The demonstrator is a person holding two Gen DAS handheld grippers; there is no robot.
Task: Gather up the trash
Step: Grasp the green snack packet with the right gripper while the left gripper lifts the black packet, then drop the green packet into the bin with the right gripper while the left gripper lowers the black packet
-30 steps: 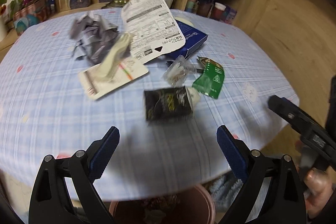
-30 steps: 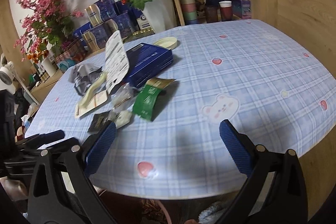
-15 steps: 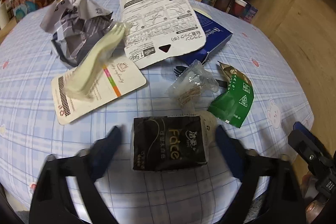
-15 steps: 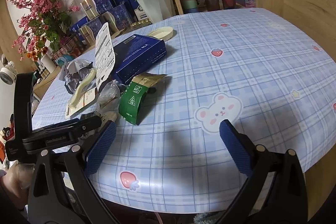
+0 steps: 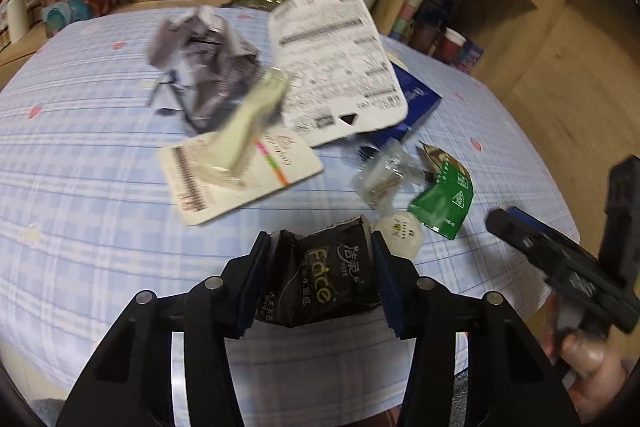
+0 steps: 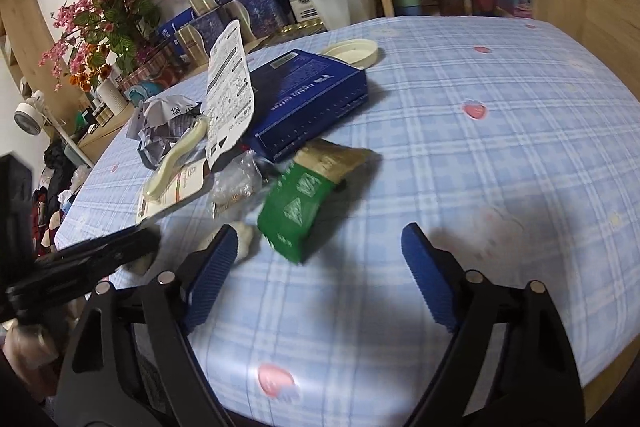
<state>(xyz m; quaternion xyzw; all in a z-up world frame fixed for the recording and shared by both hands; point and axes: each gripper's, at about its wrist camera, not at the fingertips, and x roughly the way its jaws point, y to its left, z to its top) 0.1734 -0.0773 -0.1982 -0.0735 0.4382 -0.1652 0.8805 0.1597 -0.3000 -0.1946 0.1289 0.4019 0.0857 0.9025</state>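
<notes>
Where the worktop [image 5: 80, 187] curves toward its near edge, the scattered trash lies mostly left of centre: a blue box [image 6: 312, 99], printed cards, crumpled paper [image 5: 208, 67]. Between the pads of the left gripper [image 5: 318, 279], closed onto both its sides, sits the black tissue pack [image 5: 324, 287], its long axis across the jaws. Opened wide and empty, the right gripper [image 6: 316, 279] hangs just near of the green wrapper [image 6: 296, 211], so it is the closer one. Any bin is out of view; motion blur smears the far items.
</notes>
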